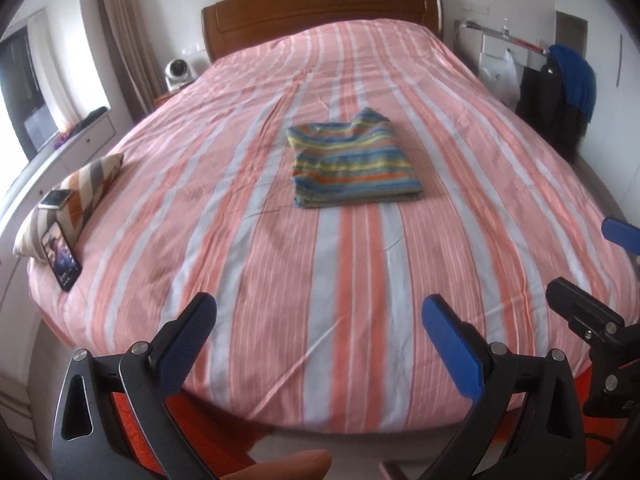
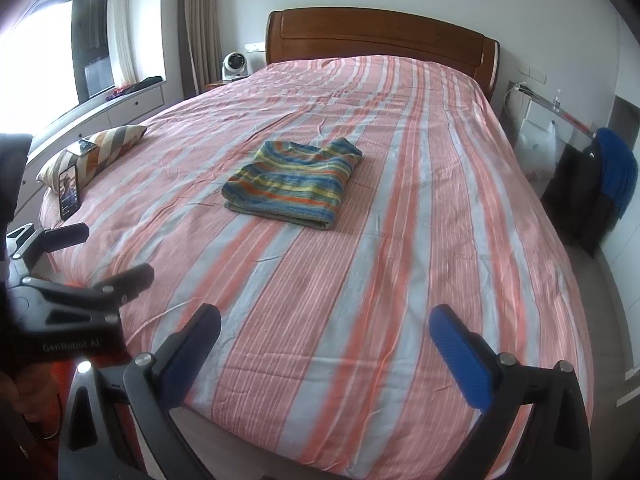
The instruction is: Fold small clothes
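While both grippers are held above the near end of the bed (image 1: 240, 184), nothing is gripped by either of them. The left gripper (image 1: 320, 344) is seen with its two blue-padded fingers spread wide, only the striped bedcover being visible between them; the same tool can be made out at the left edge of the right wrist view (image 2: 104, 256), its jaws parted there too. The right gripper (image 2: 326, 354) is likewise spread open, with bare cover between its pads, and part of it is caught at the right edge of the left wrist view (image 1: 596, 272). A folded striped garment (image 1: 354, 160), banded in blue, yellow, green and orange, is laid flat near the middle of the bed, well apart from both tools; its layered edges are turned toward the cameras. A striped pillow (image 1: 76, 196) is set at the left edge of the bed, and a phone (image 1: 62, 258) with a lit screen is propped against it. A wooden headboard (image 1: 320, 12) is seen at the far end, and a small white fan (image 1: 178, 72) stands beside it. Dark and blue clothing (image 1: 568, 88) is hung at the right side of the room.
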Tool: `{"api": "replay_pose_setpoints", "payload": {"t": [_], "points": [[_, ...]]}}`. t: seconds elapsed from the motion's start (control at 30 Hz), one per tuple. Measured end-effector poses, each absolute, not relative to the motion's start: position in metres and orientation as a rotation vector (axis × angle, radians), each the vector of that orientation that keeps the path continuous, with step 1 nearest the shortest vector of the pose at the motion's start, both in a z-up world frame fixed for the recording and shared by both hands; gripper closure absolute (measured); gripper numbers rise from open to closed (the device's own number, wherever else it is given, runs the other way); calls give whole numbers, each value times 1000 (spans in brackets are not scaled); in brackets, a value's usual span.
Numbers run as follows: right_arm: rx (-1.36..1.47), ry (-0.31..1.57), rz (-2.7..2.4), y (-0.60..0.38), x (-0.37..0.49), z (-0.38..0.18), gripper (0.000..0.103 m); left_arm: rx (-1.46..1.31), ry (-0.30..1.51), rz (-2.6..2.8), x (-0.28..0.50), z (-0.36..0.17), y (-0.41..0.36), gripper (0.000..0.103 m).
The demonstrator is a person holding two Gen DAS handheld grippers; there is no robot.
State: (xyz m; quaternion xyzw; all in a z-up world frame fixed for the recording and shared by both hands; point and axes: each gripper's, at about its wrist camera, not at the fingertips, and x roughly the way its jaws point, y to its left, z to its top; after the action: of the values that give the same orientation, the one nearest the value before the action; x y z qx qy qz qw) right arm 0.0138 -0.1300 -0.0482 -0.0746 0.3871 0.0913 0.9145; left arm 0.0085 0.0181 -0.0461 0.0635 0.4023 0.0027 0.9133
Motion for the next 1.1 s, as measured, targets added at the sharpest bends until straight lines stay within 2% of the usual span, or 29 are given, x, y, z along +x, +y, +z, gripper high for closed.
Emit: {"api": "replay_pose_setpoints", "payload": {"t": [0.13, 0.37, 0.53, 1.1], "points": [[-128, 819, 225, -131, 14, -47, 1, 68, 821, -14, 8, -35, 23, 0], [-199, 685, 148, -141, -2, -15, 1, 90, 722, -45, -2, -7, 29, 0], [-119, 773, 210, -150, 1, -9, 1, 132, 702, -35, -6, -1, 28, 0], [-100, 751, 131, -135, 10, -11, 0, 79, 841, -33, 7, -21, 13, 0]]}}
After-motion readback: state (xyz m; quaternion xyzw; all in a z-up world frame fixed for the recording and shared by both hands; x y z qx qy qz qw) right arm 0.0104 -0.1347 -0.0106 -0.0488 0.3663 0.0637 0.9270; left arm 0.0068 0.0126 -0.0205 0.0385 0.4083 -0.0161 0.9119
